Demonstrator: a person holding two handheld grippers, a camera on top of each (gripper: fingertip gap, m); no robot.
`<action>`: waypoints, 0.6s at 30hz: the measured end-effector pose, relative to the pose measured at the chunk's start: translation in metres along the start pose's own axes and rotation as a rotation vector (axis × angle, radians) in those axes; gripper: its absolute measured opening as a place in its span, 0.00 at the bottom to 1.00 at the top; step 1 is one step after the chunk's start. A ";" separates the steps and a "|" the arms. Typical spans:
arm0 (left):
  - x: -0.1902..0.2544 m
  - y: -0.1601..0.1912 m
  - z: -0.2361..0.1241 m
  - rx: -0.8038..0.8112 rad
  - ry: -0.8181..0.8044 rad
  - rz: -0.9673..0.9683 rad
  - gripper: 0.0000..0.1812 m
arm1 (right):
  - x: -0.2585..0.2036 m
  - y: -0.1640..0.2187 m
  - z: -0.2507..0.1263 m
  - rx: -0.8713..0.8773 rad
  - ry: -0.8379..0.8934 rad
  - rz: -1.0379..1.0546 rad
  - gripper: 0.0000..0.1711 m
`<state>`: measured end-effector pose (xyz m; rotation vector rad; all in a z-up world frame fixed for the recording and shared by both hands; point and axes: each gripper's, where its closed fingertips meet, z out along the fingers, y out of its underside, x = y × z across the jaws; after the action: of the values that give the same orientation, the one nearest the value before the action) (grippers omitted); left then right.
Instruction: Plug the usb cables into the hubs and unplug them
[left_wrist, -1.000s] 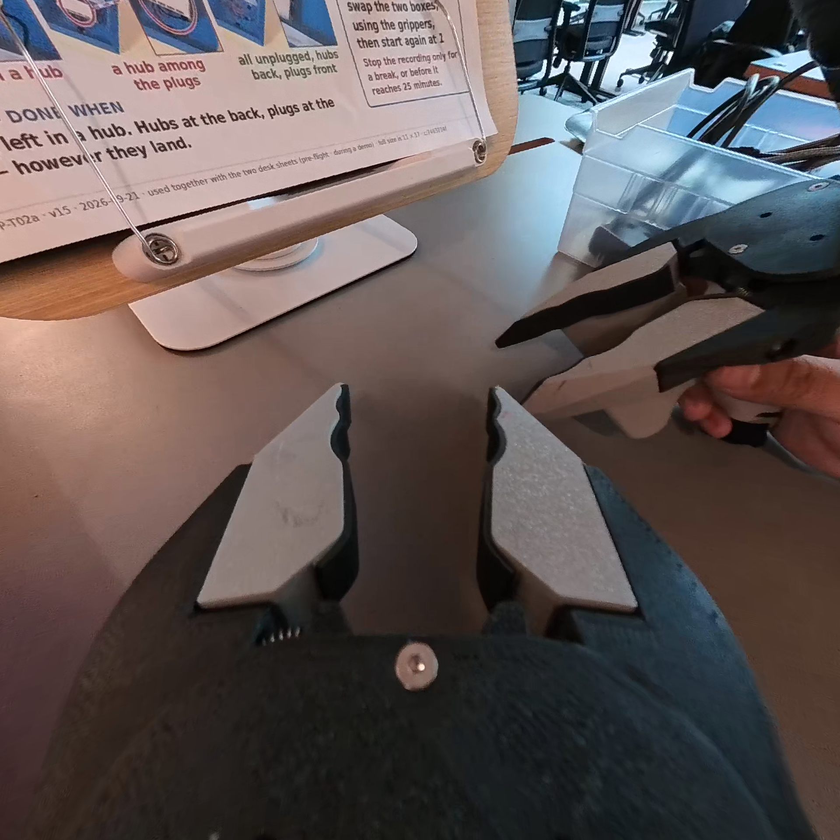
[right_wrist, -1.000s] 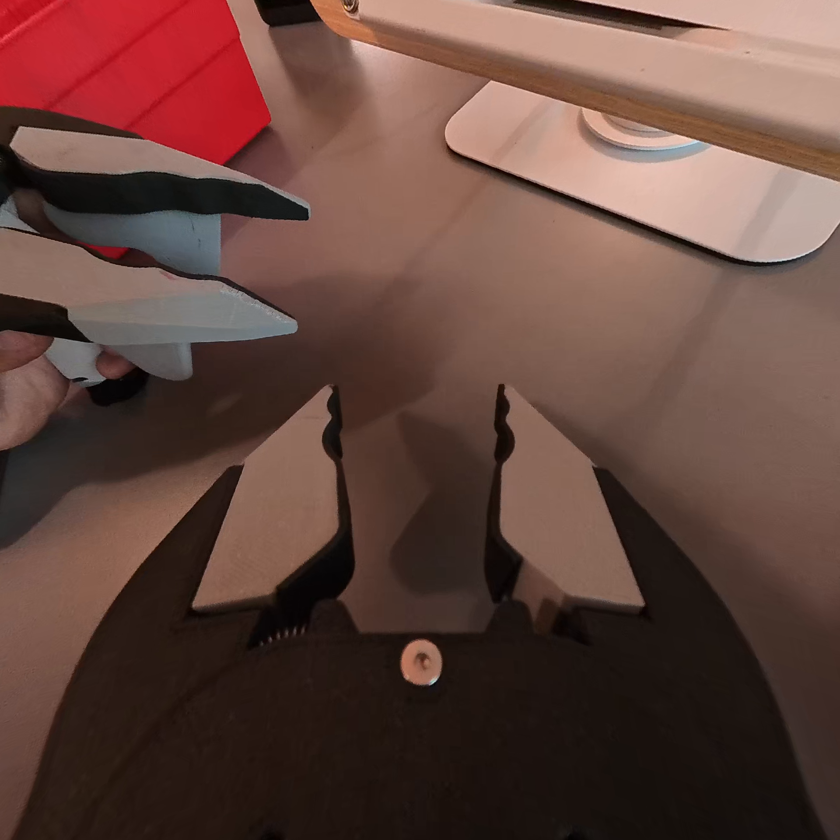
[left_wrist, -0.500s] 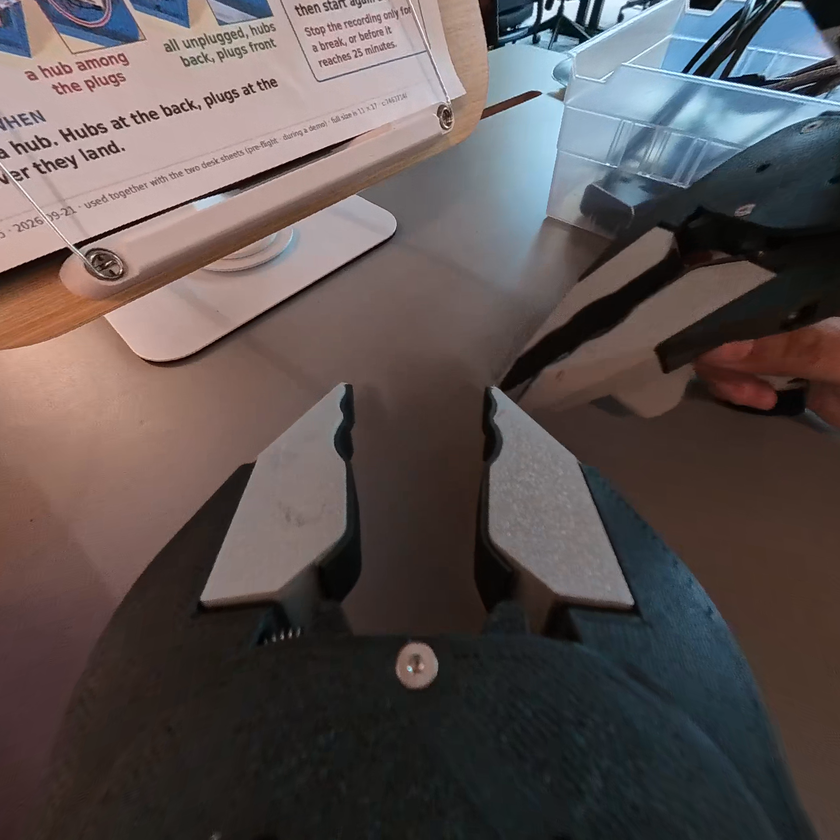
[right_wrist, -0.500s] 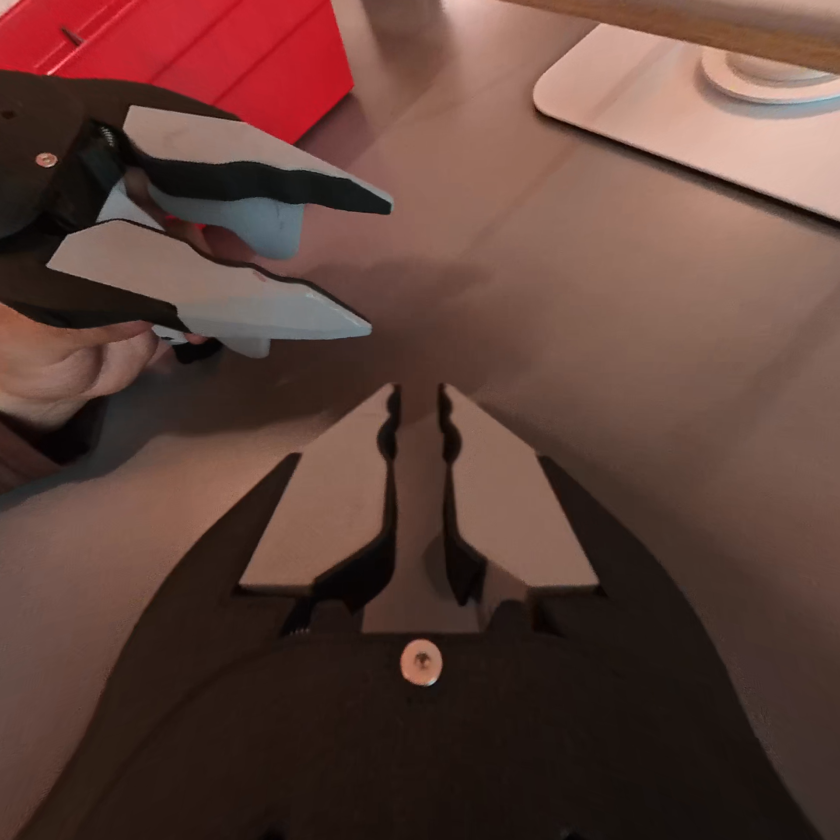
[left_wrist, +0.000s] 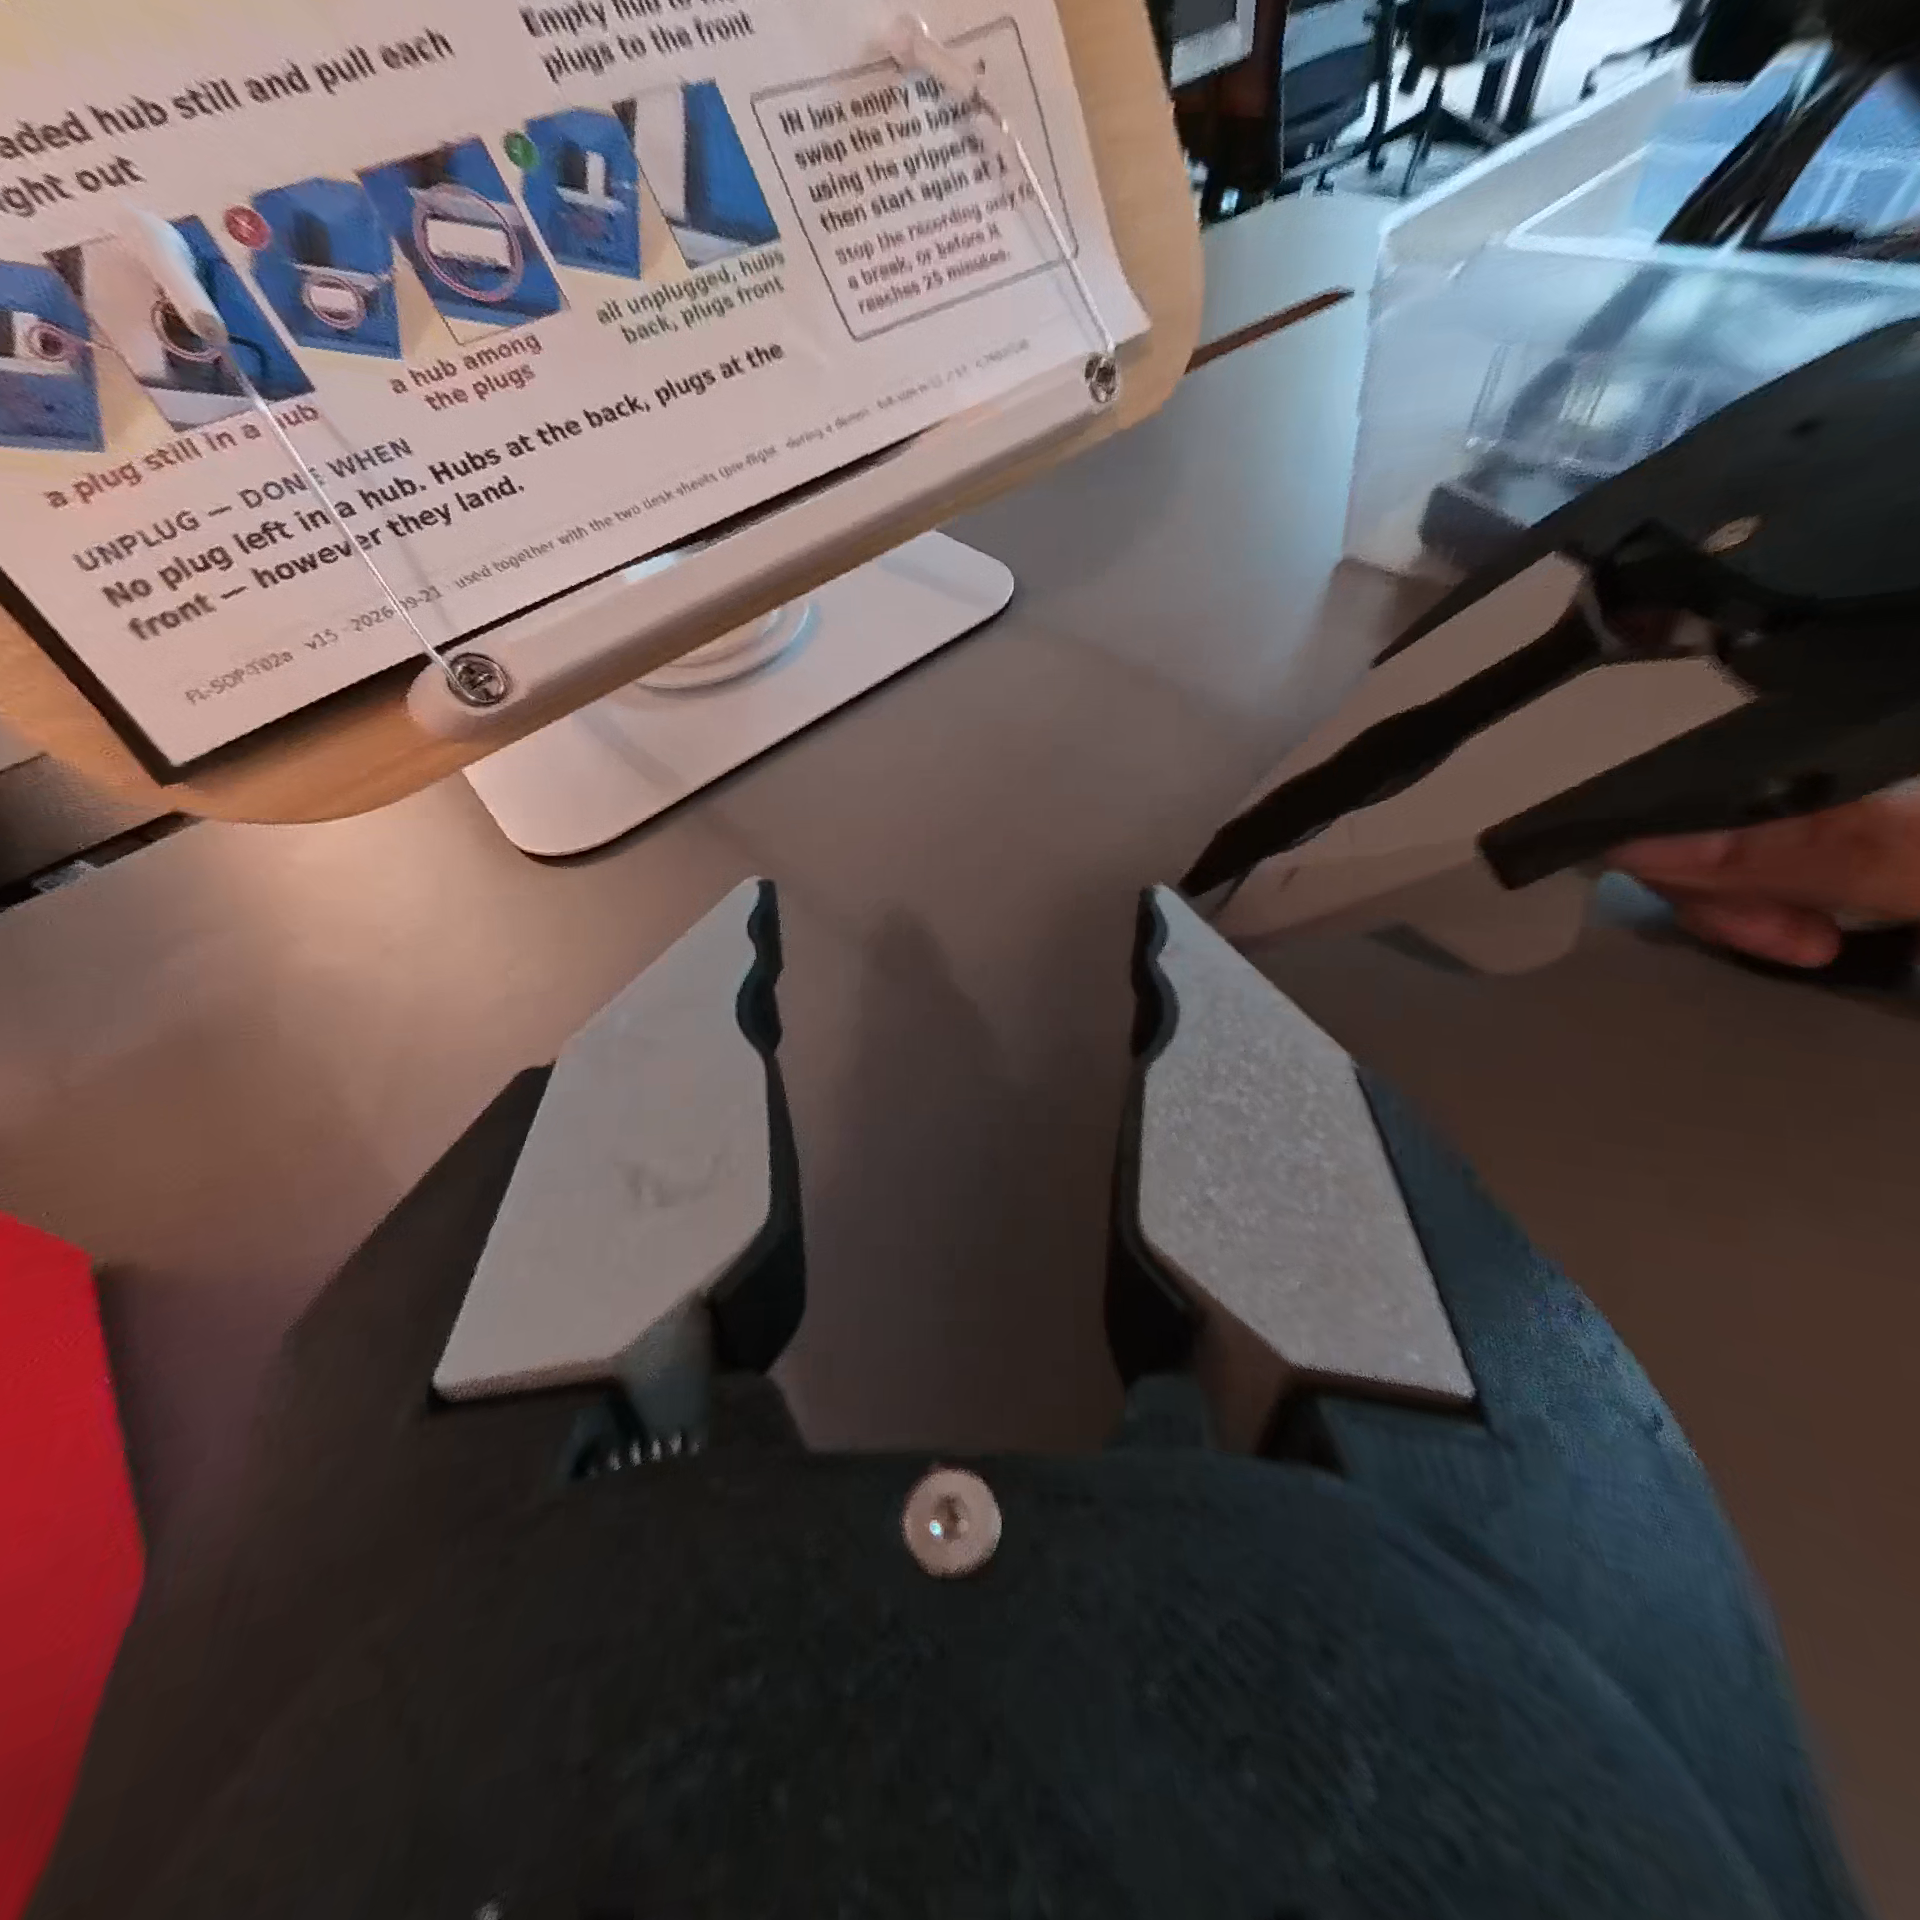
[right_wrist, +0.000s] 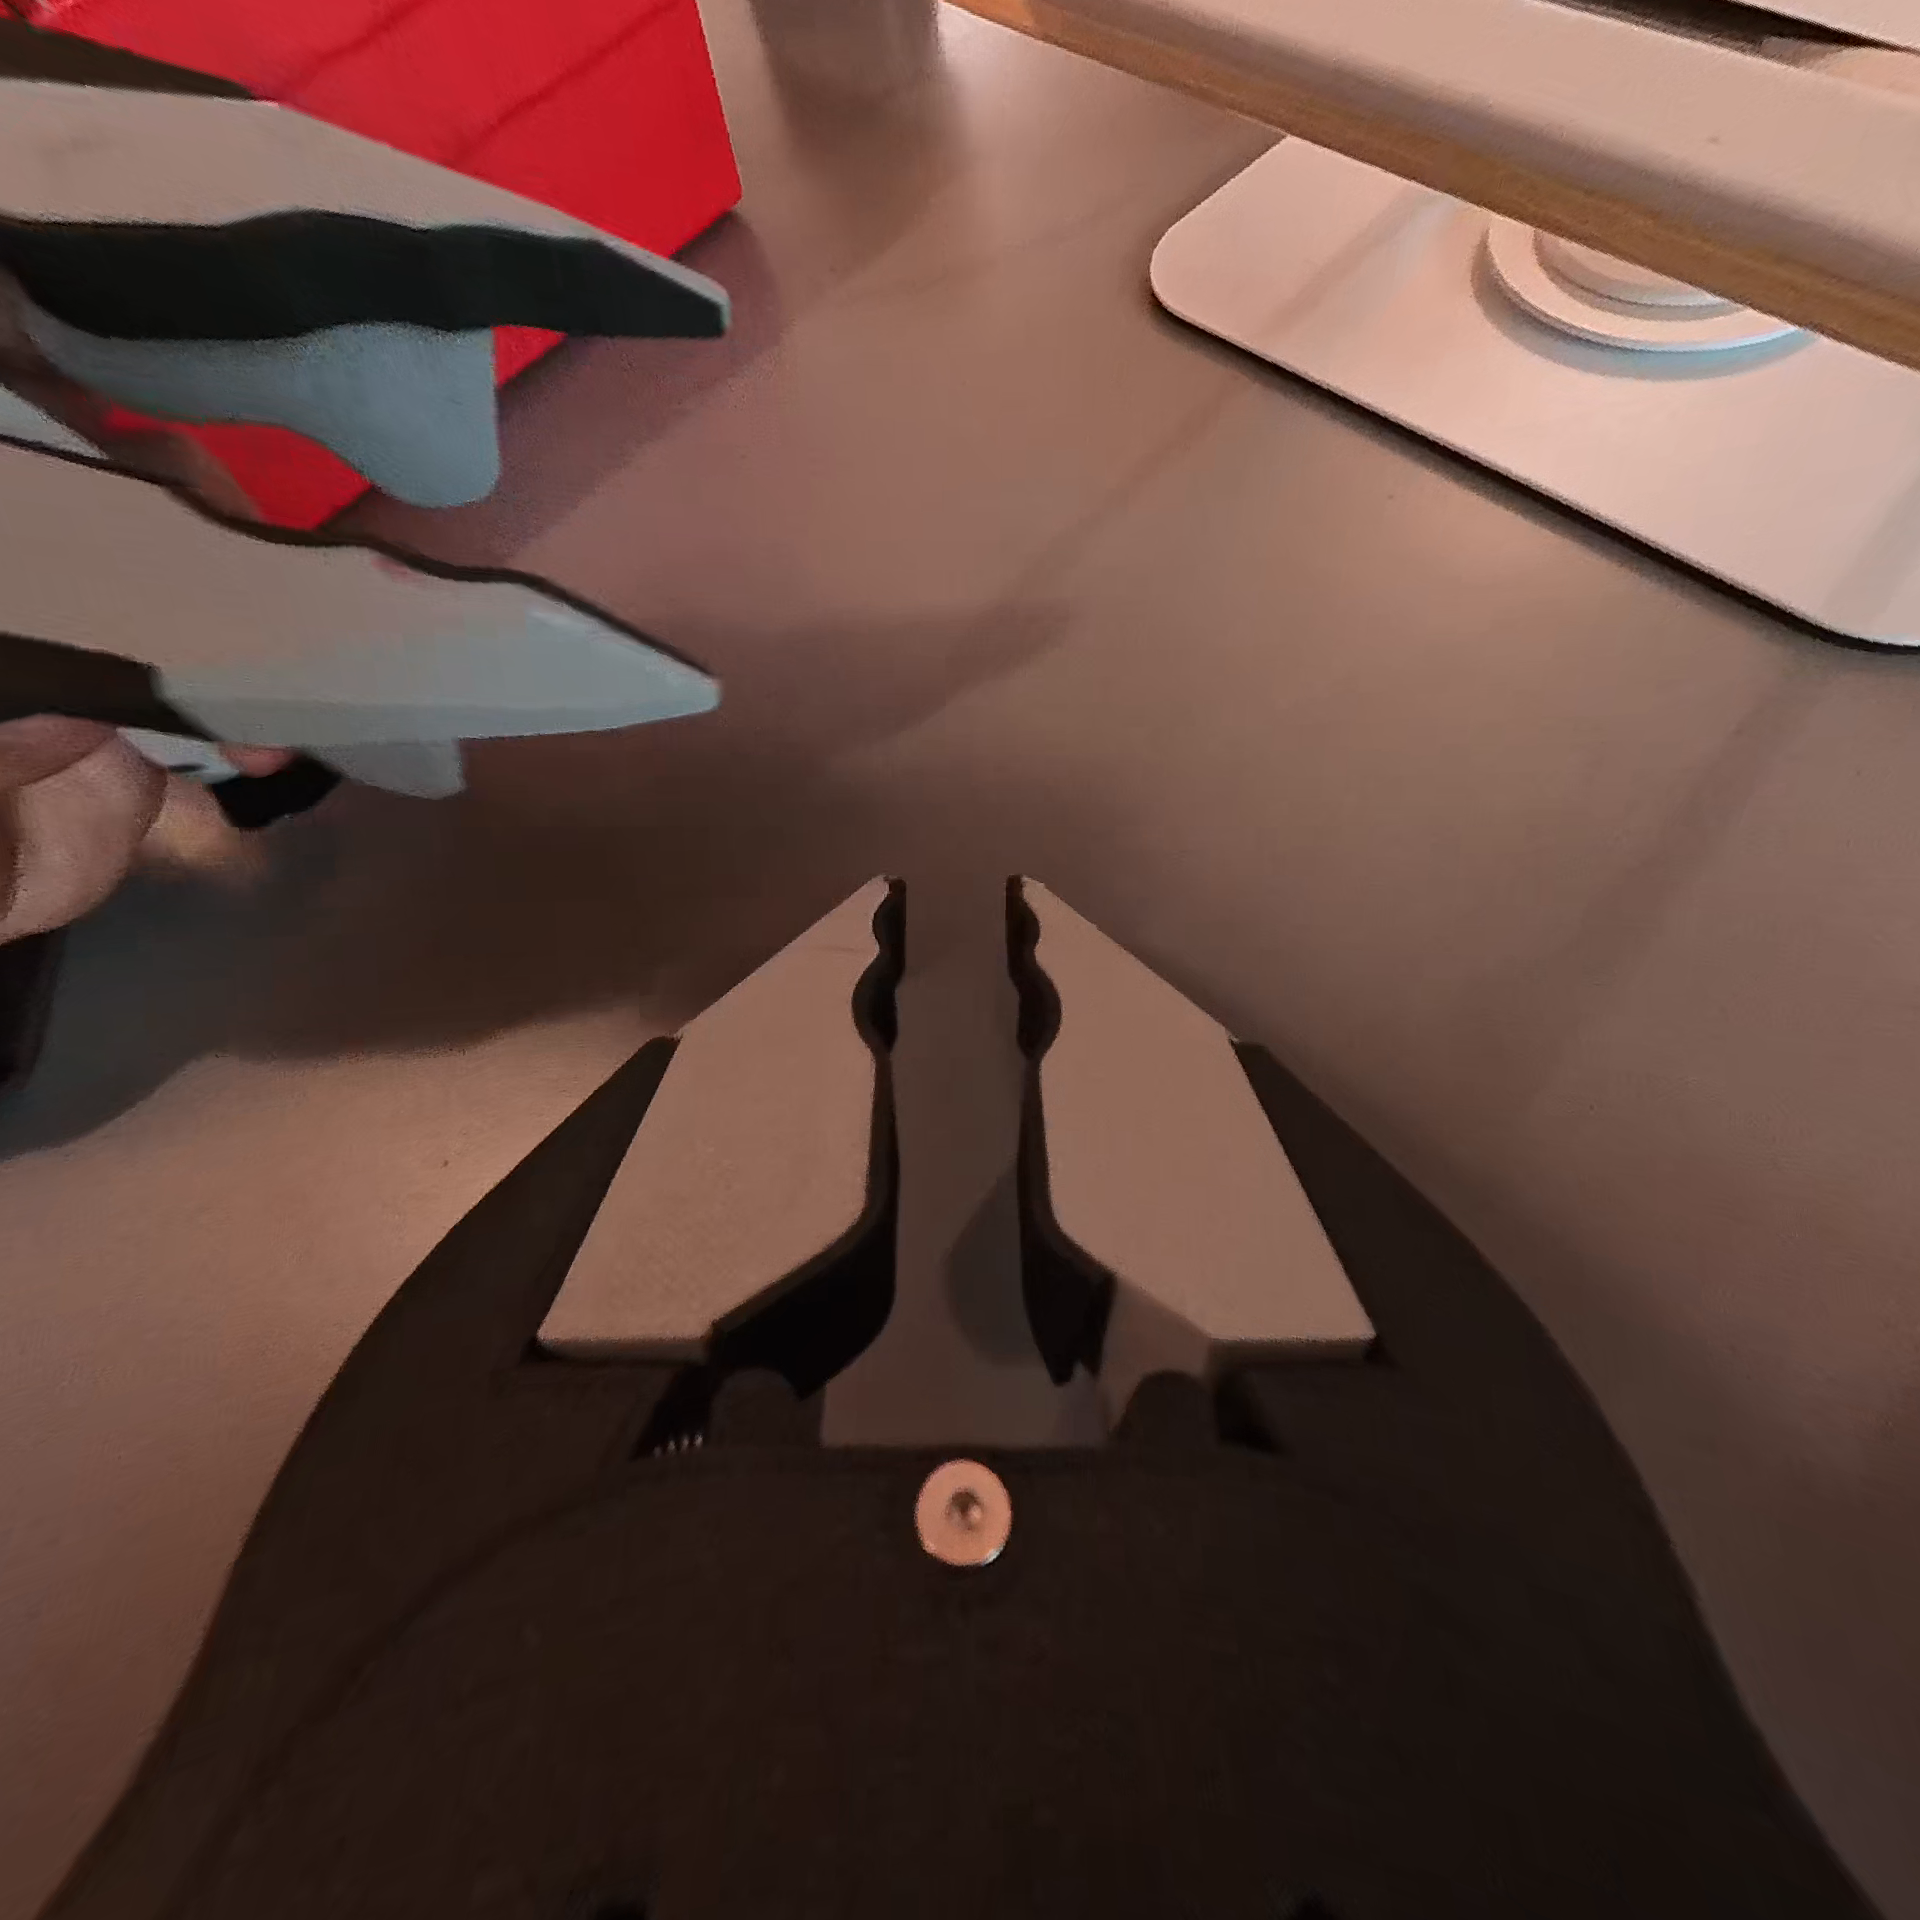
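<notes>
No hub or plug lies on the table in either view. Dark cables rise from a clear plastic bin at the far right of the left wrist view. My left gripper is open wide and empty, a little above the grey table. It also shows at the left of the right wrist view. My right gripper is empty, its jaws drawn in to a narrow gap. It shows at the right of the left wrist view, its tips next to my left gripper's right finger.
A printed instruction sheet on a wooden board stands on a white base behind the grippers; the base also shows in the right wrist view. A red box sits at the left. A hand holds the right gripper. Between my right fingertips and the white base there is roughly 20 cm.
My right gripper has closed from wide open to a narrow gap. My left gripper stays open; its view has tilted up, showing more of the sheet. The two grippers are closer together.
</notes>
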<state>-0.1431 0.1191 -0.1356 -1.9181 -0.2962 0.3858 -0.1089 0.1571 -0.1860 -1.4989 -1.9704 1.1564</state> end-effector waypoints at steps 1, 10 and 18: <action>0.004 -0.002 -0.005 0.015 0.011 -0.026 0.37 | 0.001 0.000 0.000 0.000 -0.004 0.003 0.09; -0.039 -0.059 -0.121 0.138 -0.072 -0.181 0.29 | -0.002 -0.012 -0.002 0.059 -0.076 0.026 0.05; -0.212 -0.021 -0.142 -0.180 -0.370 -0.317 0.45 | -0.010 -0.015 -0.003 0.080 -0.107 0.020 0.02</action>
<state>-0.2807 -0.0751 -0.0406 -1.9248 -0.8921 0.5129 -0.1124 0.1482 -0.1706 -1.4466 -1.9570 1.3334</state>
